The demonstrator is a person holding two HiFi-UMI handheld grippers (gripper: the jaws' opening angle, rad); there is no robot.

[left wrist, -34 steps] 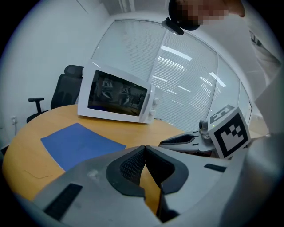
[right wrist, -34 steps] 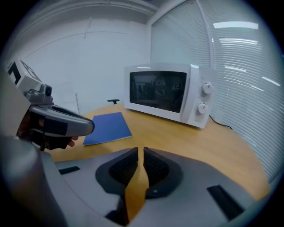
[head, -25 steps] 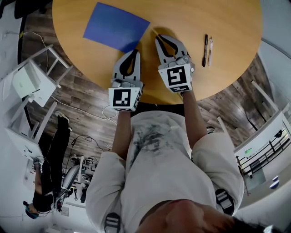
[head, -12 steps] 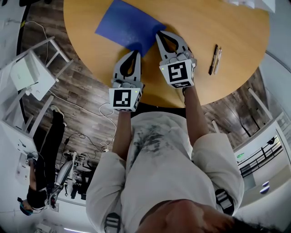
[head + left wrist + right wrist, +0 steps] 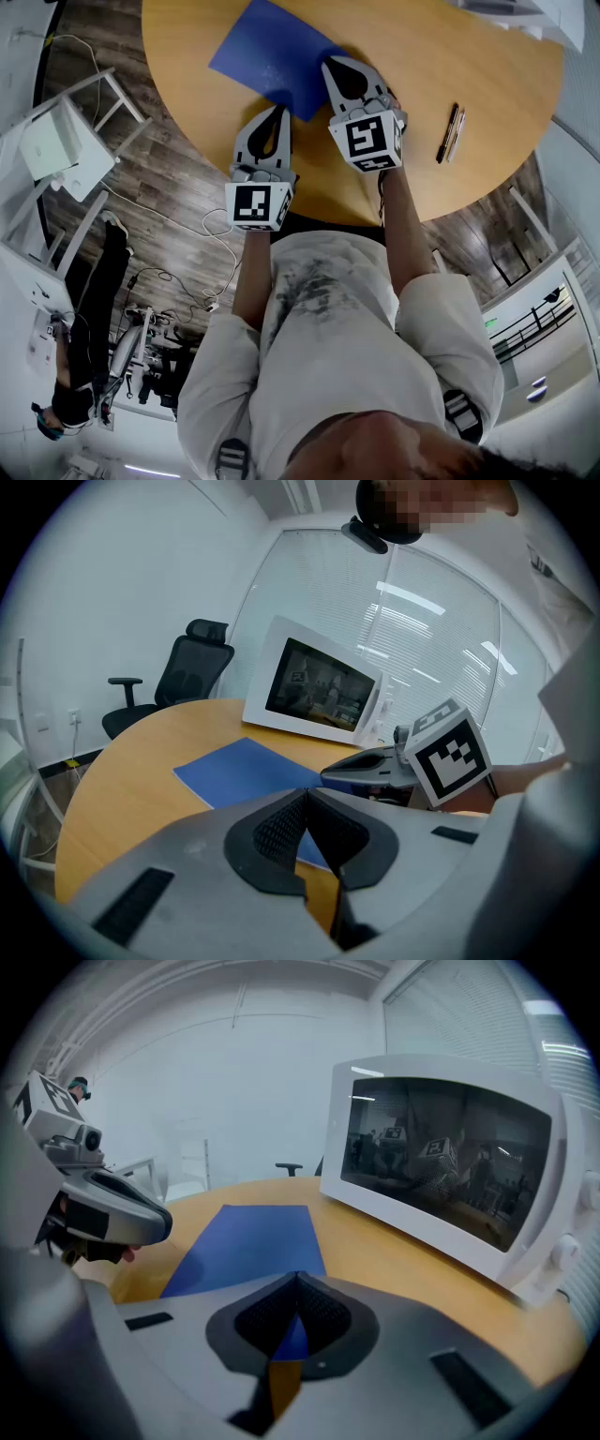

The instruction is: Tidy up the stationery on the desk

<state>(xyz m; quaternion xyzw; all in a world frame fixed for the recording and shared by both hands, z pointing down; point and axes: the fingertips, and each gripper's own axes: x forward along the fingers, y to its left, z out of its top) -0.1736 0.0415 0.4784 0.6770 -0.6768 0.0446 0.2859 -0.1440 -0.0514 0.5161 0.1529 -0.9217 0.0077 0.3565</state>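
Your right gripper (image 5: 333, 64) has its jaws pressed together, with the tips at the right edge of the blue sheet (image 5: 272, 56). Blue shows through the slit below the pads, but you cannot tell whether they nip the paper or only rest over it. Your left gripper (image 5: 279, 111) is also closed, with nothing between its pads. It hangs just inside the round wooden table's (image 5: 469, 66) near rim, beside the sheet's near corner. The sheet lies flat.

Two pens (image 5: 452, 133) lie side by side to your right, well apart from both grippers, with bare wood between. A white microwave (image 5: 441, 1166) stands along the far side, past the sheet, and closes off that end. A black office chair (image 5: 192, 672) sits beyond the table's left curve. The table's near rim runs under both gripper bodies.
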